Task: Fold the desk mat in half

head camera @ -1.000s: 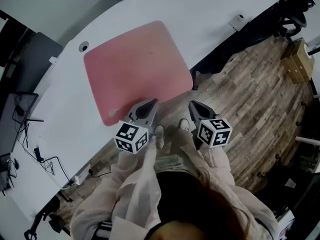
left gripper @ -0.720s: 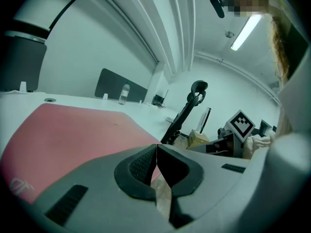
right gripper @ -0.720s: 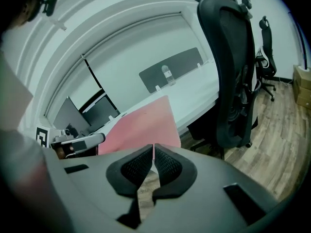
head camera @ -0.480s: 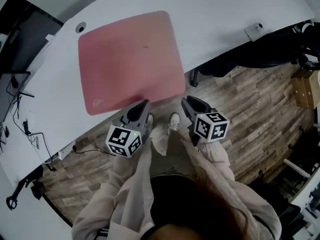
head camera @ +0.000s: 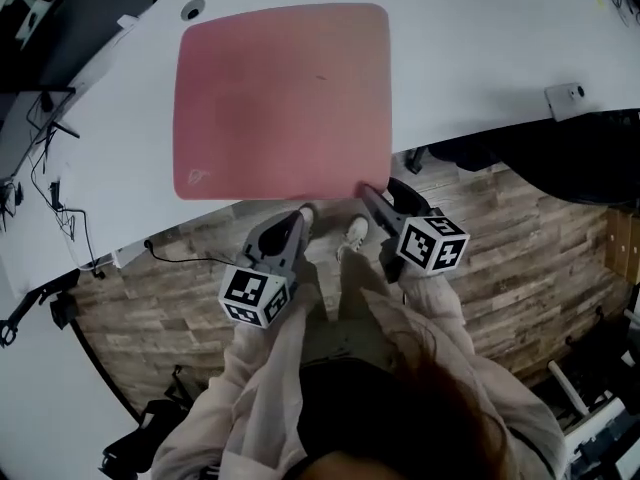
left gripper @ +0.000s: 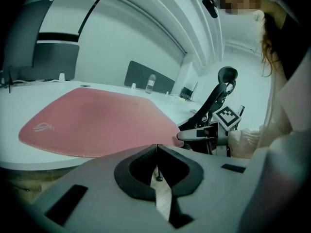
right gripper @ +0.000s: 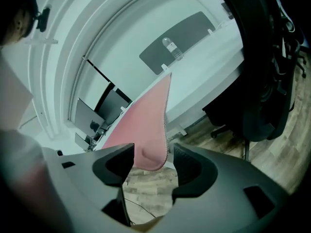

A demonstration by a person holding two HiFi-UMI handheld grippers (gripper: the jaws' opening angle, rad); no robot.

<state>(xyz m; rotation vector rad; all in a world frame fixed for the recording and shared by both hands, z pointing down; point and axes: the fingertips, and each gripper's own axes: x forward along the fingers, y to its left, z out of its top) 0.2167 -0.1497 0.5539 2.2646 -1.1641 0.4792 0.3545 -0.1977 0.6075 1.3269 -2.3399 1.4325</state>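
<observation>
Ahead of both my grippers runs a white desk (head camera: 480, 48), with wood floor (head camera: 530, 258) under them. The pink mat (head camera: 285, 98) lies flat on it. Its near corner sits between the jaws of my right gripper (head camera: 372, 196), which are opening and not pressing it. My left gripper (head camera: 298, 220) is closed on nothing, just short of the mat's edge. A bottle (left gripper: 150, 83) stands far beyond the mat; I can't tell its contents.
</observation>
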